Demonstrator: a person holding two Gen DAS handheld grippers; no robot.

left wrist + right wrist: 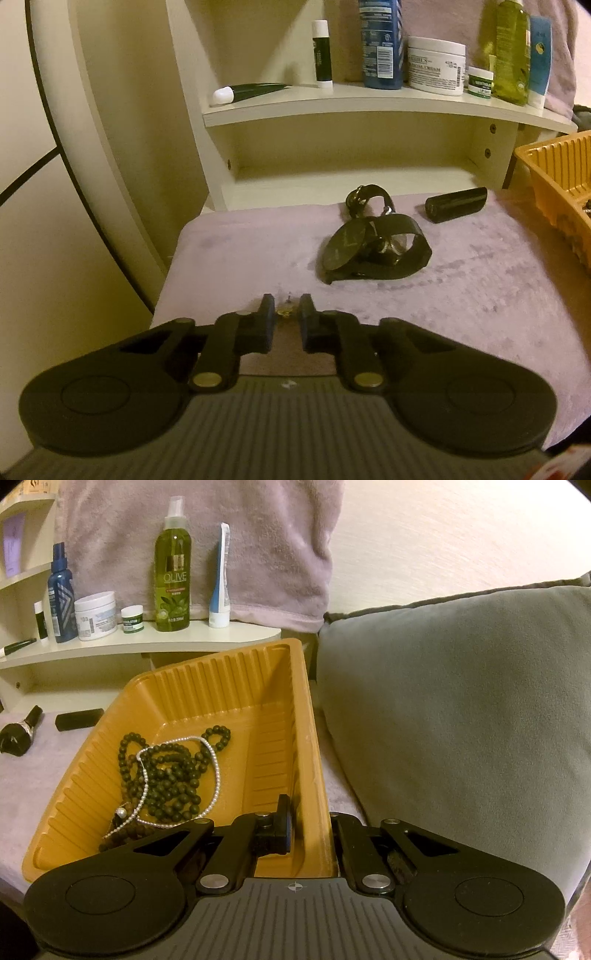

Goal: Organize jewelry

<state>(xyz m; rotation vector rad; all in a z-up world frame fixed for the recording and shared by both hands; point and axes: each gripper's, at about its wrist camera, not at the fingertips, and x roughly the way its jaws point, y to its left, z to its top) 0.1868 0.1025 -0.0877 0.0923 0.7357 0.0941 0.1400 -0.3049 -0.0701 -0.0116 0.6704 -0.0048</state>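
Left wrist view: your left gripper point(287, 308) sits low on the purple cloth point(480, 280), jaws narrow w/ a small gold earring point(286, 311) between the tips; can't tell if the pads press it. Watches point(373, 240) lie beyond it, black tube point(456, 204) further right. Your right gripper point(310, 821) is clamped on the orange tray's point(207, 686) side wall; dark beads point(166, 771) & a pearl strand point(216, 771) lie inside.

Dim, warm yellowish light is tinting both views. Fisheye distortion is bending the shelf point(369, 107) and darkening the frame corners. Fine grain is softening everything, and the watch point(369, 247) is casting only a faint shadow; labels are staying blurry.
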